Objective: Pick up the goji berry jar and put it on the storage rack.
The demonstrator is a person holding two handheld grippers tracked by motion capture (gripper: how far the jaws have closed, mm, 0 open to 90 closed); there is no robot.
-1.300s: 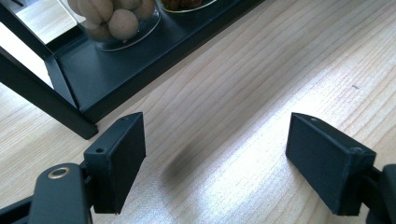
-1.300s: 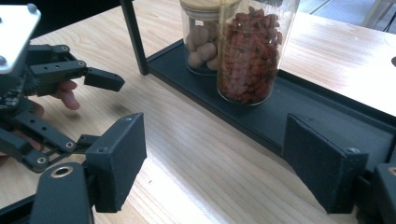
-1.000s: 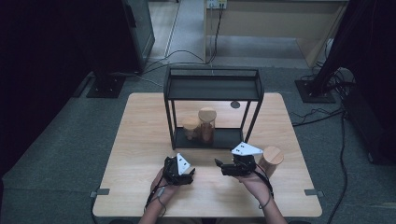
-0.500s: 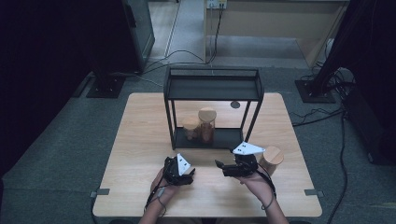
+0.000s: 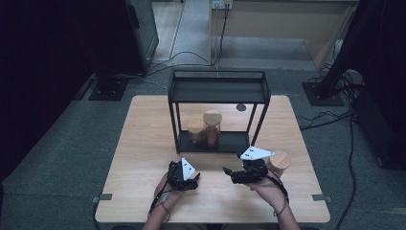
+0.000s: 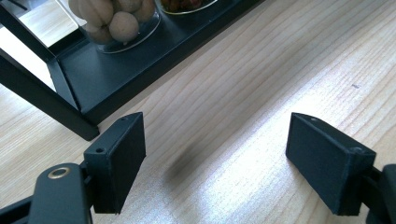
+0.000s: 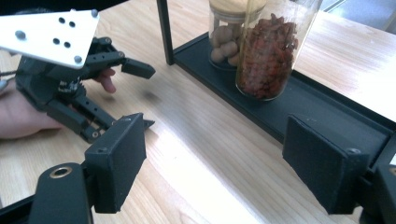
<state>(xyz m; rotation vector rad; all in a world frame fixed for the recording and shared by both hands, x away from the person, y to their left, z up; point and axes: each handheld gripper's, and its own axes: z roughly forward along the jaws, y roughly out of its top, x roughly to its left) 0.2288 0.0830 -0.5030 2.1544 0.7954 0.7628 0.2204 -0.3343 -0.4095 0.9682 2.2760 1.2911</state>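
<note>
Currently both tools are hovering open and empty: left tool [image 5: 195,176], right tool [image 5: 229,171]. Round wooden-lidded jar [image 5: 278,163] is sitting on the light wooden surface [image 5: 139,143] just behind the right tool; next move probably needs turning toward it.

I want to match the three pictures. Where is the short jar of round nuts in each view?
High view: short jar at the centre, on the rack, left of the tall jar.
Left gripper view: top left, cut by the edge.
Right gripper view: top centre, left of the tall jar.
Shared landmark: black lower shelf.
</note>
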